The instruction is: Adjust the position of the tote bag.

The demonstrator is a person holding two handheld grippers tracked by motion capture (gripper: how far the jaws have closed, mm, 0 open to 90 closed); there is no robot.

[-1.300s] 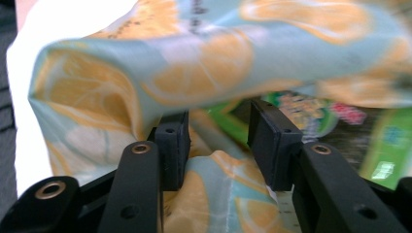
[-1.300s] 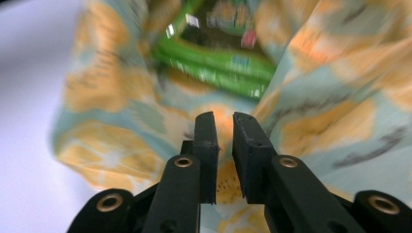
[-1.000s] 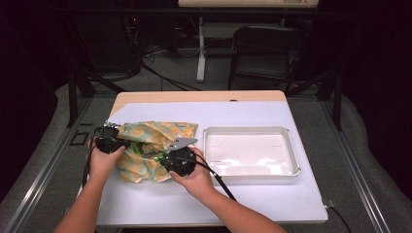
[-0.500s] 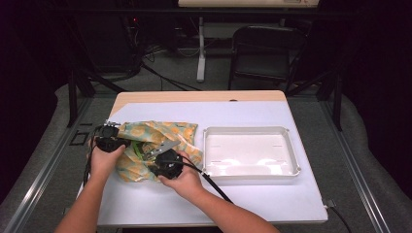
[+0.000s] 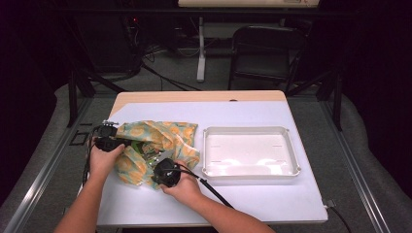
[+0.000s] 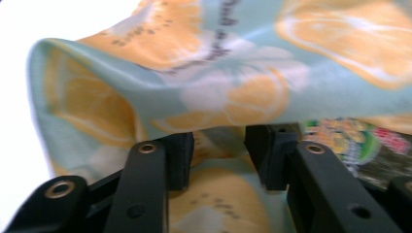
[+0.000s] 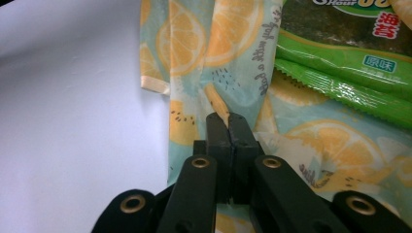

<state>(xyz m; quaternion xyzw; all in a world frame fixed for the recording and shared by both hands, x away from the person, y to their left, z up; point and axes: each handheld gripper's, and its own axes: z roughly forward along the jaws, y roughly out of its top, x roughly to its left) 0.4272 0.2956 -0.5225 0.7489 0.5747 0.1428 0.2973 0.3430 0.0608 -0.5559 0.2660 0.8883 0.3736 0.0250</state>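
A lemon-print cloth bag (image 5: 167,136) lies on the left of the white table, and a green snack packet (image 7: 340,63) shows in its mouth. My left gripper (image 5: 109,141) is at the bag's left end. In the left gripper view its jaws (image 6: 219,145) stand apart under the raised upper layer of the bag (image 6: 233,73), with cloth in the gap and the packet (image 6: 350,141) to their right. They have just been opening. My right gripper (image 7: 227,121) has just been closing and is shut on a thin fold of the bag (image 7: 214,58). It sits at the bag's front edge (image 5: 165,172).
A white tray (image 5: 250,171) stands to the right of the bag, close to my right hand. The table's wooden far edge (image 5: 194,96) lies behind. Chairs and stands are on the floor beyond.
My right gripper has moved down and left, toward the front edge of the bag, and its jaws have come together on the cloth. The left hand has stayed put.
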